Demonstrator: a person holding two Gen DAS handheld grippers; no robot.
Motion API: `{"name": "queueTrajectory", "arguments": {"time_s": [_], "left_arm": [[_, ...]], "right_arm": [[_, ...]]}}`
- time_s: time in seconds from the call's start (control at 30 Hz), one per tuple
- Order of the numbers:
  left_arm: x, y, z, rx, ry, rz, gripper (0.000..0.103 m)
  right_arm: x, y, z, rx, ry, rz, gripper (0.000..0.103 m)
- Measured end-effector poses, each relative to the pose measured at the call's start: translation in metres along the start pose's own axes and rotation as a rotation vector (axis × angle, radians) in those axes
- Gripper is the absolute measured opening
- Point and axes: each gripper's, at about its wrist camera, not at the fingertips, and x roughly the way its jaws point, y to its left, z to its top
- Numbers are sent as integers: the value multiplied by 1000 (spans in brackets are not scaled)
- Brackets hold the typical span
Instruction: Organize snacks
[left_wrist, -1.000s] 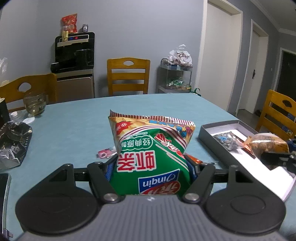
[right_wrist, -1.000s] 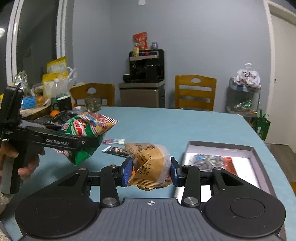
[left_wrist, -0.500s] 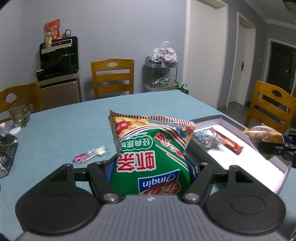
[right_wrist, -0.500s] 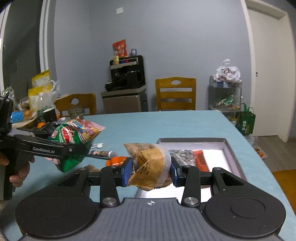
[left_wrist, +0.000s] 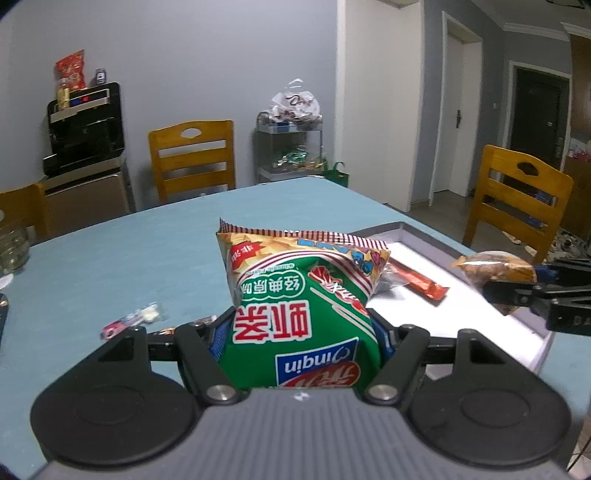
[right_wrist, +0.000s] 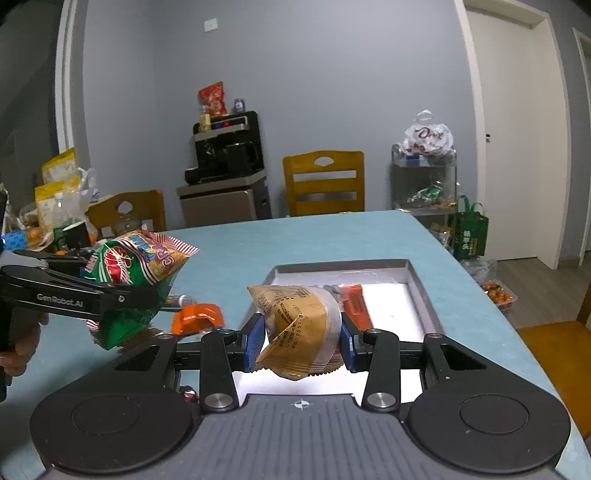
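My left gripper is shut on a green and red chip bag, held upright above the blue table. The same chip bag and left gripper show at the left of the right wrist view. My right gripper is shut on a tan wrapped pastry, held over the near end of the grey box with a white floor. In the left wrist view the pastry and right gripper hang at the right, over the box. A red snack bar lies inside the box.
Loose snacks lie on the table: a pink and white candy and an orange packet. Wooden chairs stand around the table. A hand holds the left gripper's handle. Clutter sits at the table's far left.
Both grippers have swung to the right toward the box, each still holding its snack. The right gripper now hangs lower, over the box's near end.
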Motion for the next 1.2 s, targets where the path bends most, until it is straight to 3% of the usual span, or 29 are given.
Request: {"name": "queueTrajectory", "arguments": {"time_s": [0.77, 1.2], "left_arm": [[54, -78, 18, 59, 44, -172, 69], [93, -94, 22, 78, 76, -163, 69]], "right_arm": [[10, -30, -9, 90, 32, -21, 42], [38, -35, -3, 72, 90, -57, 42]]}}
